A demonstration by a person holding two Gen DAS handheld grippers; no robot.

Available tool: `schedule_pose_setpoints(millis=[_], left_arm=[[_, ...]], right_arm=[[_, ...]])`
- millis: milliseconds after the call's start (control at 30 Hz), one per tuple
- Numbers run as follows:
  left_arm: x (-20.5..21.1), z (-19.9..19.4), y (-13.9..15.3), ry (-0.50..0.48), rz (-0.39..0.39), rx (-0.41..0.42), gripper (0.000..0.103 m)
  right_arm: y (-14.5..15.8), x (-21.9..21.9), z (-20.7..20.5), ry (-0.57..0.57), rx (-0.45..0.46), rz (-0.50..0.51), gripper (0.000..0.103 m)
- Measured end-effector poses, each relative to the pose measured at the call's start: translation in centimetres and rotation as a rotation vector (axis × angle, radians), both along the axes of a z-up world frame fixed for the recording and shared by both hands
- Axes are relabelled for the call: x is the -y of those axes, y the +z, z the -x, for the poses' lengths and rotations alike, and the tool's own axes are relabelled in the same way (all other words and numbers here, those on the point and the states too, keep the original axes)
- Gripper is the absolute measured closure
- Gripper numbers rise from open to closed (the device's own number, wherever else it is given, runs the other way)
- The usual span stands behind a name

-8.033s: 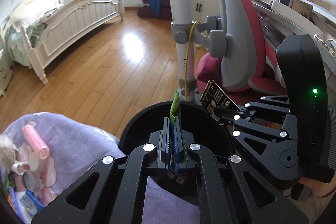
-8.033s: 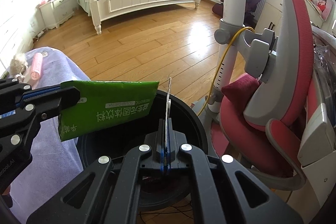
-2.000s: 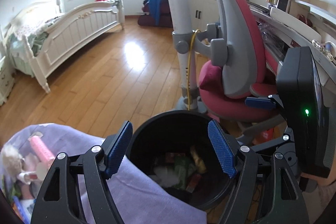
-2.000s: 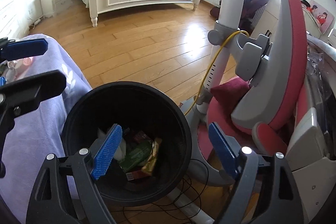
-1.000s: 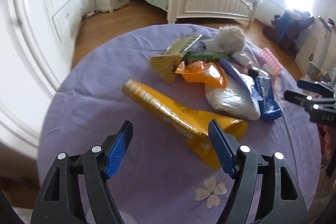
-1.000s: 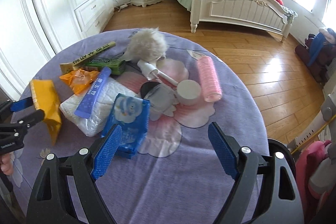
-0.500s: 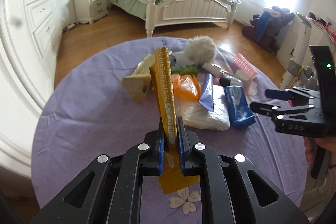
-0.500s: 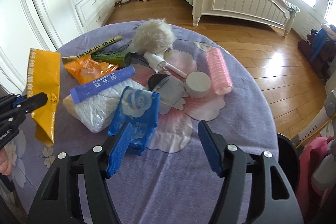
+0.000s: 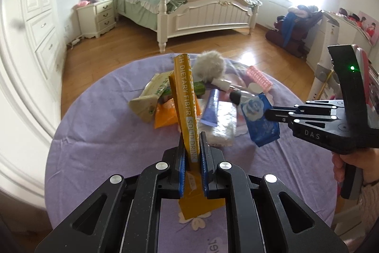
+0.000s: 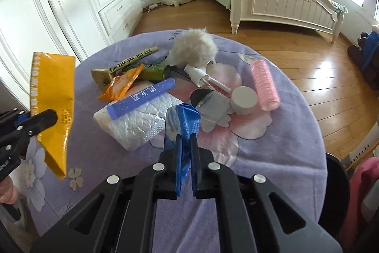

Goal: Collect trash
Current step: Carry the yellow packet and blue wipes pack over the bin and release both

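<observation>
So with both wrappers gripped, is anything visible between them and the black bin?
Nothing visible blocks them. The left gripper holds the yellow packet and the right gripper the blue packet. Only the bin's rim shows, past the purple table's edge, at lower right.

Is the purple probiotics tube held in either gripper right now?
No. The purple tube lies on the white tissue pack, while the left gripper clamps the yellow packet and the right gripper the blue pack.
</observation>
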State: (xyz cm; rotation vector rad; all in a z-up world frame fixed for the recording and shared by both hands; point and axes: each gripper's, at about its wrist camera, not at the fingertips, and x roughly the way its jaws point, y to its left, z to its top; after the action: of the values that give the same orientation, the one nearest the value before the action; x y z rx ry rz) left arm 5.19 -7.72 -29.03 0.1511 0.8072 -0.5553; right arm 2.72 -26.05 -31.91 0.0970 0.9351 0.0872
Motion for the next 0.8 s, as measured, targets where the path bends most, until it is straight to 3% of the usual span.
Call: schedule_pose_setpoints(millis=[233,400,800], left_arm=[[1.9,1.7,0.9,-0.044,-0.017,0.018,0.092],[4.7,3.0,1.5,-0.113,-0.023,0.032,0.092],[18.1,5.9,2.2,-0.411,0.005,0.061,0.092]], right_arm=[[1.0,1.0,3.1,-0.020,0.029,-0.009,0.098],[3.1,3.1,5.9,-0.079,0.076,0.054,0.098],[3.6,12.8,11.7,-0.336,0.063,0.184,0.098]])
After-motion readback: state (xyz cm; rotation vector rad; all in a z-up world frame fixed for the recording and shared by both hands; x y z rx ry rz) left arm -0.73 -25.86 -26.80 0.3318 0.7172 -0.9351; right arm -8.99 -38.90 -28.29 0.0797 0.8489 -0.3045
